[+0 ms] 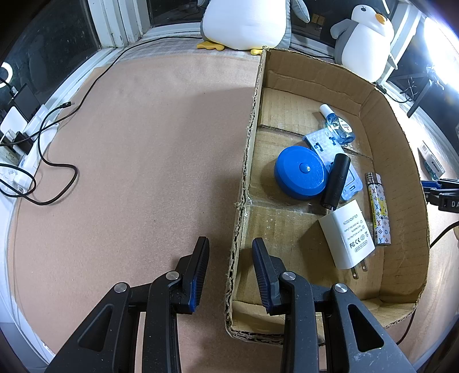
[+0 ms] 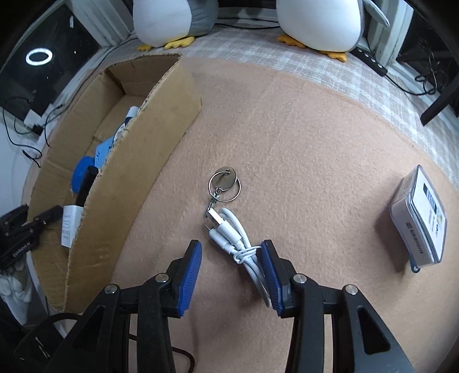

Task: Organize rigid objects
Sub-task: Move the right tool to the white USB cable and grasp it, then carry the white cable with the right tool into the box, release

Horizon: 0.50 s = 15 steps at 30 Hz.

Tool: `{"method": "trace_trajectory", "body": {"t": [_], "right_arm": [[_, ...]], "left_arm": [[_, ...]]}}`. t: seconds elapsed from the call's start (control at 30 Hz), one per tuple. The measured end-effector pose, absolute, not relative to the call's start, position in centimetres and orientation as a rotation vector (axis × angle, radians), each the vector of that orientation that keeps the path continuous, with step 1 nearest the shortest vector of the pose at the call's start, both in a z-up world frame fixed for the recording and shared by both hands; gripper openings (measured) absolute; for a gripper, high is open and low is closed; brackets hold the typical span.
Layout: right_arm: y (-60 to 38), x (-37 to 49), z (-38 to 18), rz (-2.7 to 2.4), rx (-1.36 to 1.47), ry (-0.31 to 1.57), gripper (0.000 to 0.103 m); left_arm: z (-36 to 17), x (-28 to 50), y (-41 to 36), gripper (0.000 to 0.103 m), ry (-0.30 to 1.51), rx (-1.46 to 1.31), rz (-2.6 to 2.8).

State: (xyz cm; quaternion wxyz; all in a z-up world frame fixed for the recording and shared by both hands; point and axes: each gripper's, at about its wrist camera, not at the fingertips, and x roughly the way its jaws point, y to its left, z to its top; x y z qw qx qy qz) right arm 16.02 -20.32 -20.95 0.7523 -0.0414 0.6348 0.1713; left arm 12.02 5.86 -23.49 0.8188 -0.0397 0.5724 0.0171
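Left tongs point(image 1: 231, 246) grip the cardboard box point(image 1: 243, 178) wall; right tongs point(image 2: 231, 249) stand open around a white cable point(image 2: 238, 241).

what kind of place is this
Probably a home room, at a window ledge: plush penguins sit by the window frame, with a cardboard box of small household items on a felt mat.

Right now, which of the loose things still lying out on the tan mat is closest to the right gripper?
The coiled white USB cable. It lies between the right gripper's open fingers, while the key ring lies farther ahead and the flat labelled case sits far off to the side.
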Motion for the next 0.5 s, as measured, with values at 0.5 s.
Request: {"method": "trace_trajectory", "body": {"t": [0.5], "right_arm": [[-21.9, 14.3, -19.7, 0.309, -0.057, 1.348, 0.017]], "left_arm": [[-23.5, 12.0, 5.8, 0.034, 1.219, -0.085, 0.037]]}}
